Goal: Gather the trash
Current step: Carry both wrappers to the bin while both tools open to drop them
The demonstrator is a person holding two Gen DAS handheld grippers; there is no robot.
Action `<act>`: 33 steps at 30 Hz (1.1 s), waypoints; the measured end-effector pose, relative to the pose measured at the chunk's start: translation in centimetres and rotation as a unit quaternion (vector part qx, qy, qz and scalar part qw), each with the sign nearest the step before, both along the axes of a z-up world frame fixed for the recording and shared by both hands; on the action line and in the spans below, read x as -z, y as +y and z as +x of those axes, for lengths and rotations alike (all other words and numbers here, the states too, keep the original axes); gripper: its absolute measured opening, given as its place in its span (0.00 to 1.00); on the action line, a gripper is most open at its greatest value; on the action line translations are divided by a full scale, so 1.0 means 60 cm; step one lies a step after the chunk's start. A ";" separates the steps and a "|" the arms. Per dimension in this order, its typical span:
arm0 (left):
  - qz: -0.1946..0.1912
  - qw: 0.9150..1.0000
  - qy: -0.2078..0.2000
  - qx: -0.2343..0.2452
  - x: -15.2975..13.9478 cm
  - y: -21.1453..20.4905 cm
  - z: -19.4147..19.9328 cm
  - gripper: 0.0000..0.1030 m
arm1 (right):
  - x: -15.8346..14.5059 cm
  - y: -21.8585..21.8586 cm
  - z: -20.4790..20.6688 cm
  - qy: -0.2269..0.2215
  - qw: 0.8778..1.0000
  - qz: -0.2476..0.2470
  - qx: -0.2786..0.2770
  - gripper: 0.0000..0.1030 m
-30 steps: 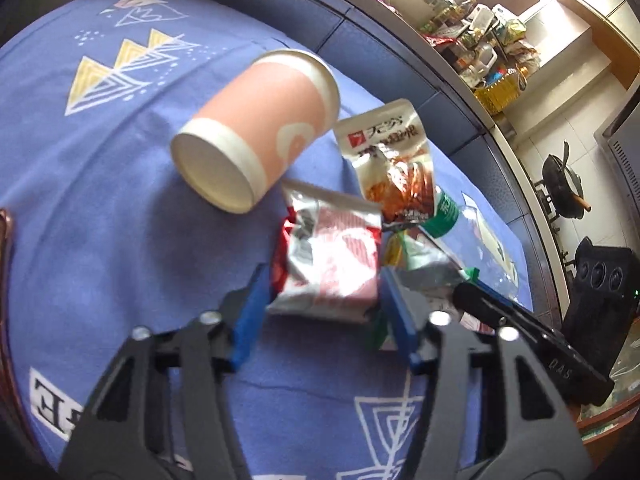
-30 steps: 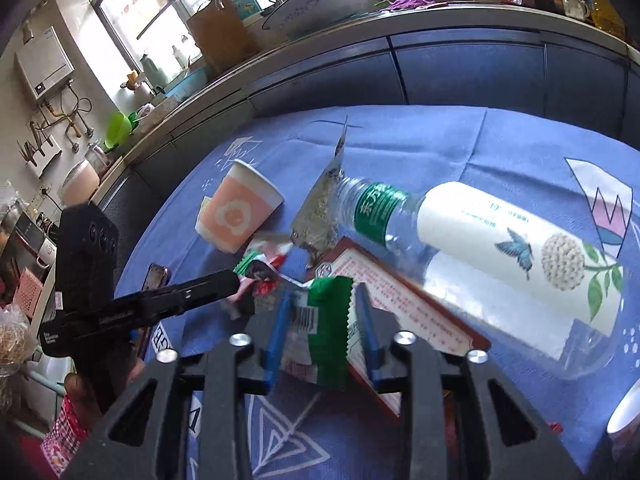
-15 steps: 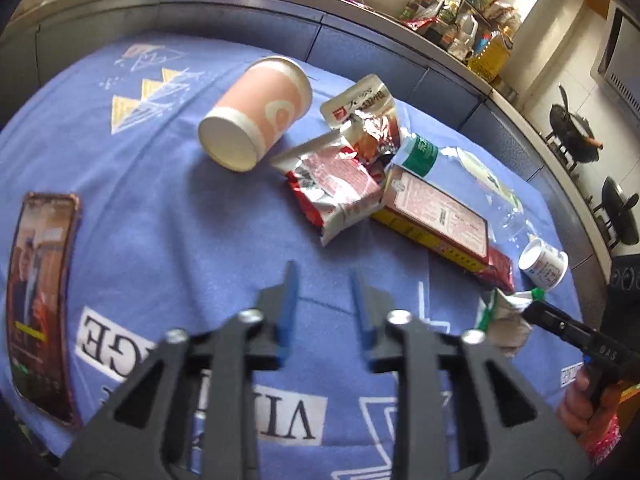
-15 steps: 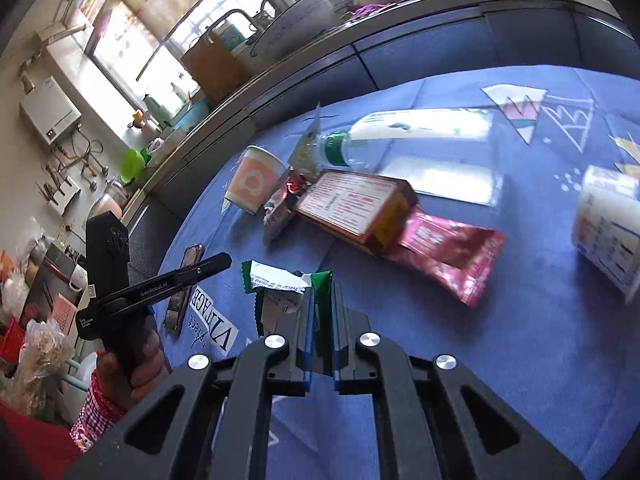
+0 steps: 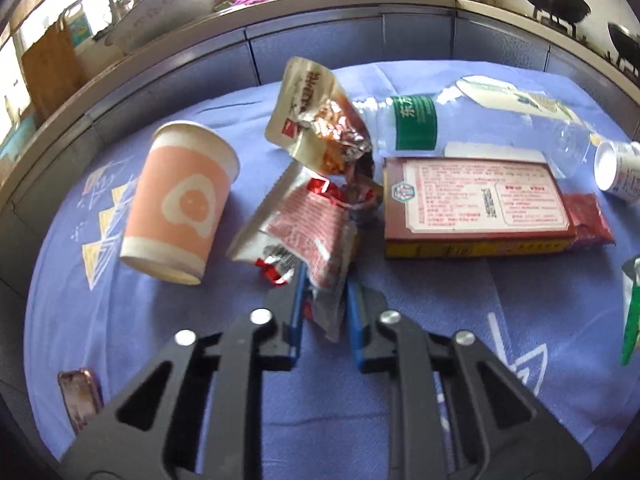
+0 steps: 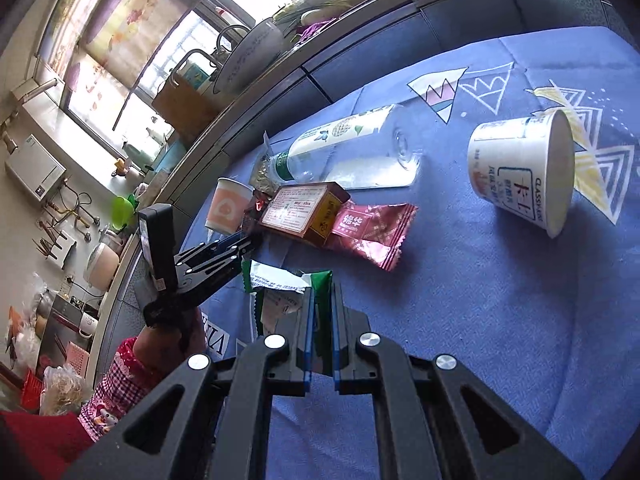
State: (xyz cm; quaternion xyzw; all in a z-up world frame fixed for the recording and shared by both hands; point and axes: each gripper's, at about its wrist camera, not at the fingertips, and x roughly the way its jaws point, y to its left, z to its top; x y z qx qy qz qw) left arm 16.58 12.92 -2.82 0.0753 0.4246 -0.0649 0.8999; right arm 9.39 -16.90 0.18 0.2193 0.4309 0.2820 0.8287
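**Op A:** Since the red-and-silver wrapper (image 5: 308, 228) is only crumpled foil, I expect it to be near weightless, soft and a bit slick. My left gripper (image 5: 324, 312) has its blue pads either side of the wrapper's lower corner, narrowly apart; from this blurred view I think they are pinching it, though I can't be sure the pads bite.

**Op B:** My right gripper (image 6: 320, 336) is clamped tight on the green-and-white wrapper (image 6: 280, 284), held clear above the surface (image 6: 480, 320). Same sort of stuff: limp, so take it by a flat edge.

**Op A:** What's left?

**Op B:** The pink paper cup (image 5: 180, 204) on its side, the clear bottle (image 5: 480, 124), the brown box (image 5: 472, 204), a dark red packet (image 6: 368, 228) touching it, and the white tub (image 6: 524, 176) well apart. All lie on a blue patterned cloth, with a kitchen counter and window behind.
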 end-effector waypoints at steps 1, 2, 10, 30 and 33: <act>-0.022 1.000 0.001 -0.002 -0.008 0.009 -0.007 0.07 | -0.004 -0.001 -0.003 -0.003 1.000 0.003 -0.002 0.07; -0.035 0.999 -0.003 -0.001 -0.017 0.012 -0.019 0.07 | -0.008 -0.002 -0.006 -0.008 1.000 0.004 -0.006 0.07; -0.173 0.983 0.000 0.057 -0.074 -0.046 -0.157 0.07 | 0.004 -0.057 -0.034 -0.013 1.000 -0.014 0.021 0.07; -0.177 0.901 0.091 0.385 -0.131 -0.720 -0.083 0.07 | 0.013 -0.618 -0.209 -0.067 0.912 0.014 0.404 0.07; -0.178 0.885 0.113 0.414 -0.126 -0.828 -0.072 0.07 | 0.031 -0.683 -0.212 -0.060 0.895 -0.013 0.442 0.07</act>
